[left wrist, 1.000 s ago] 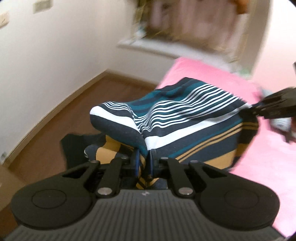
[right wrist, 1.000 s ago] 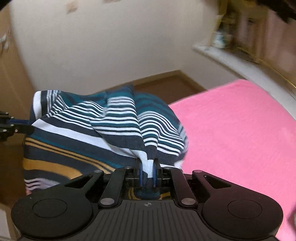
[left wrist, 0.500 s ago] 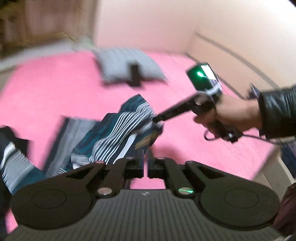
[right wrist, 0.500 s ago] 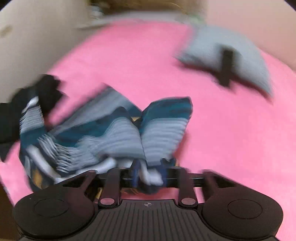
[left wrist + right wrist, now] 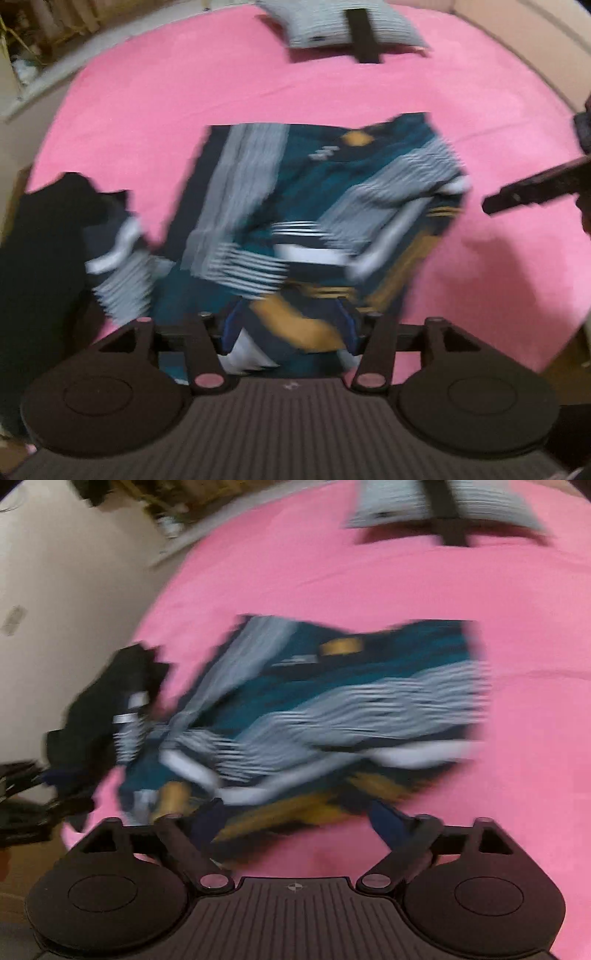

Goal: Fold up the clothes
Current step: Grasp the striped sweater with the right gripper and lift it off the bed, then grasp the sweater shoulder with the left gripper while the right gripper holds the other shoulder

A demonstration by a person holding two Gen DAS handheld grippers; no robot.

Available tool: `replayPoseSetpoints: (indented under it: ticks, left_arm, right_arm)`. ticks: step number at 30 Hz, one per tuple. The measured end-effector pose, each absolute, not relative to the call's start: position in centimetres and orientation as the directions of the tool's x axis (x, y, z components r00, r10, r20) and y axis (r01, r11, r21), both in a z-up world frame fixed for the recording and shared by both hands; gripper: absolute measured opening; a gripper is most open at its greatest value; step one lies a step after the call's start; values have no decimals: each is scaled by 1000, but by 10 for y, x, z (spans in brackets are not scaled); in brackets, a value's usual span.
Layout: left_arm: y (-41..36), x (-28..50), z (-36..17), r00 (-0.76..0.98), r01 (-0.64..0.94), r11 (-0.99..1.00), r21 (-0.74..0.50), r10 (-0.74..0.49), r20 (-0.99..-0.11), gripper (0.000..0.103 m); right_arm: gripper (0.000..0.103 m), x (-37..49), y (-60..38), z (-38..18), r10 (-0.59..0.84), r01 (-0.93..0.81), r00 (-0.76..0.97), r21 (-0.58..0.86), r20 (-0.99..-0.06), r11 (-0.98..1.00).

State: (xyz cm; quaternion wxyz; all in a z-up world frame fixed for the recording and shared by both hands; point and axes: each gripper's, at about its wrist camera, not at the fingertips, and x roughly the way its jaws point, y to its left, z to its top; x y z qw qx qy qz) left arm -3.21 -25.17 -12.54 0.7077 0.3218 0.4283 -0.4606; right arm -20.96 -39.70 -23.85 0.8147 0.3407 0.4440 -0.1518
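Contents of the bed (image 5: 155, 96), left to right, as we find them:

Item one: dark clothing (image 5: 44, 236), heaped at the left edge of the pink sheet, partly over the side. In the right wrist view the same heap (image 5: 107, 701) sits at the left.

Item two: striped shirt (image 5: 314, 206), teal, navy, white and mustard, spread rumpled in the middle of the bed, its left end touching the dark heap. Heavy blur; we cannot tell the folds.

Item three: our left gripper (image 5: 288, 328), fingers apart, the shirt's near hem showing between them. Whether they touch the cloth we cannot tell.

Item four: our right gripper (image 5: 303, 823), fingers wide apart, above the shirt's (image 5: 351, 701) near edge and the bare sheet, holding nothing.

Item five: grey striped pillow (image 5: 340, 22) with a dark band, at the far side of the bed, well apart from the shirt.
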Motion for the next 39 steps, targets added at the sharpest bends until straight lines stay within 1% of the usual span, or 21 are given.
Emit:
replayPoseSetpoints:
  ticks: [1,2,8,9,10,11,14,17,18,22,25,29,32,36,39]
  left_arm:
    - [-245,-18,-126,226,925,372,76,-378,-898,57]
    - [-238,-5,-127,235,922,378,81,-383,-893,64]
    - [-198,58,-138,239,928,361,92,-386,-891,65]
    - [-195,67,-140,240,930,355,97,-385,-891,65]
    - [-195,73,-140,236,934,344,97,-388,-891,65]
    - [-196,79,-139,231,939,330,97,-397,-888,65]
    - [-205,94,-130,199,956,282,80,-427,-882,65]
    - [-235,102,-109,116,980,198,22,-479,-870,65]
    - [-247,100,-102,96,987,157,19,-497,-862,65]
    - [-310,79,-78,-1,999,-40,26,-571,-821,65]
    - [-362,40,-80,-61,966,-236,103,-597,-800,65]
    - [-420,-31,-112,-130,829,-504,242,-595,-793,65]
    - [-463,-72,-148,-172,754,-604,259,-562,-809,65]
    - [-517,-118,-197,-185,664,-690,289,-526,-830,64]
    - [-556,-149,-229,-185,606,-740,292,-488,-853,64]
  right_arm:
    - [89,-193,-388,-247,47,562,545,406,-837,720]
    - [89,-176,-379,-256,39,574,530,392,-847,719]
    - [89,-74,-326,-310,-9,641,435,303,-900,706]
    - [83,-57,-318,-319,-17,651,419,287,-908,703]
    - [43,-40,-309,-328,-25,660,402,271,-915,700]
    - [20,-25,-301,-336,-32,670,387,257,-922,697]
    - [16,-65,-309,-319,-41,684,404,272,-914,677]
    - [15,-130,-319,-273,-91,696,426,262,-900,669]
    - [15,-155,-322,-255,-120,709,421,244,-899,662]
    - [14,-256,-336,-212,-243,807,345,154,-907,571]
    - [14,-295,-336,-220,-239,832,348,181,-907,524]
    - [14,-347,-336,-232,-233,862,352,217,-907,459]
    - [14,-387,-335,-241,-229,880,355,242,-906,408]
    - [14,-439,-335,-252,-223,900,361,275,-906,339]
    - [11,-448,-334,-273,-216,898,374,295,-902,325]
